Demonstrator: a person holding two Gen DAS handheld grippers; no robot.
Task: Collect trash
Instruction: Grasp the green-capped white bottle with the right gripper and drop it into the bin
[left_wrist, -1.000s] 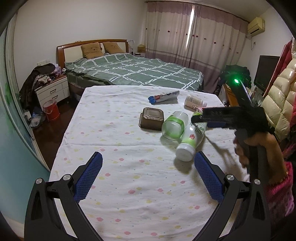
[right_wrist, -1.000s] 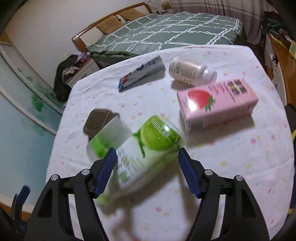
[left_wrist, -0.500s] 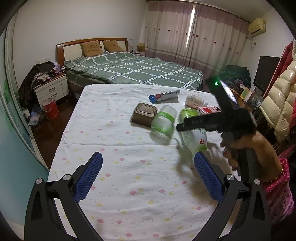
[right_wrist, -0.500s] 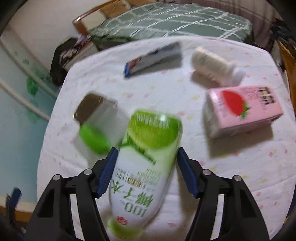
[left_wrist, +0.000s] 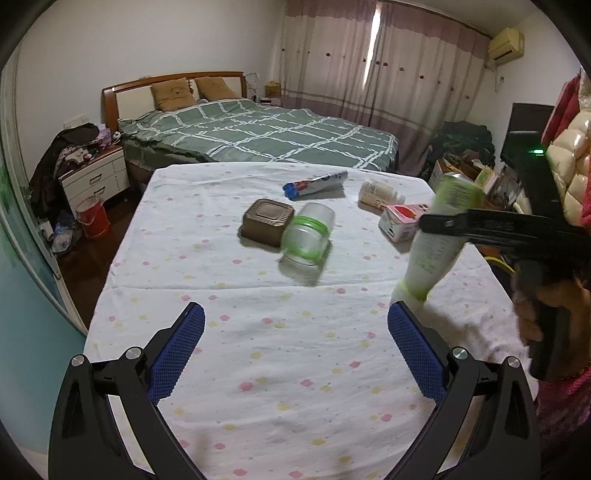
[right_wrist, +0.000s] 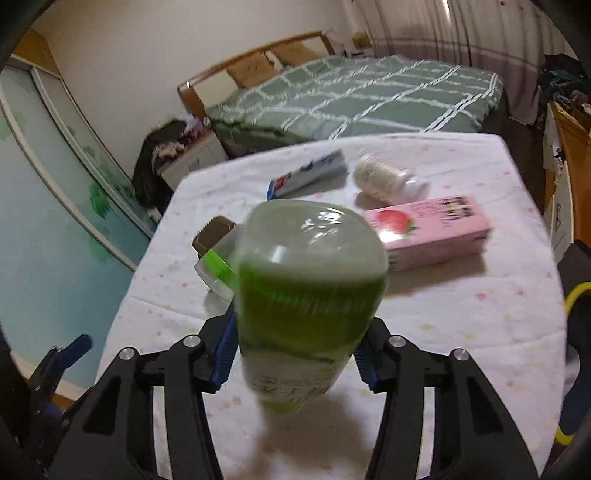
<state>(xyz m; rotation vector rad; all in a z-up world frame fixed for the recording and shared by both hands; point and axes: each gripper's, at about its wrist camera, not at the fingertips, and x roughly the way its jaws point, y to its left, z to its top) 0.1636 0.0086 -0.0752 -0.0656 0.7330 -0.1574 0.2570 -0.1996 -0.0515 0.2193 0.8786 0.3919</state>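
I am in the carry step of the first pickup: my right tool (right_wrist: 295, 363) has just been closing its jaws and is now clenched on the green-and-white drink bottle (right_wrist: 308, 291), the blue pads pressing both flanks low on its body. In the left wrist view the bottle (left_wrist: 441, 236) hangs clear of the counter (left_wrist: 288, 369) at about three o'clock, tilted with its cap end down, and my right hand (left_wrist: 546, 306) grips the handle at the frame's edge. The jaws stand roughly half apart because the bottle fills them. My left tool (left_wrist: 295, 349) is released and empty, jaws wide, hovering over bare flowered cloth at six o'clock. The rest of the trash lies on the counter: a clear jar with a green band (left_wrist: 308, 236) on its side near the centre, touching a brown square lidded box (left_wrist: 267, 221) at its ten o'clock; a toothpaste tube (left_wrist: 316, 183) toward twelve; a small white bottle (left_wrist: 378, 192) at one o'clock and a pink strawberry milk carton (left_wrist: 402, 221) just beside it. No bin or bag shows in either view, so I judge the next move calls for swinging the bottle off the counter toward wherever the trash goes, holding the squeeze steady since the bottle is smooth, tapered and already tilted, and could slide through the pads. My left tool could meanwhile go for the jar, the nearest piece, though it may roll.
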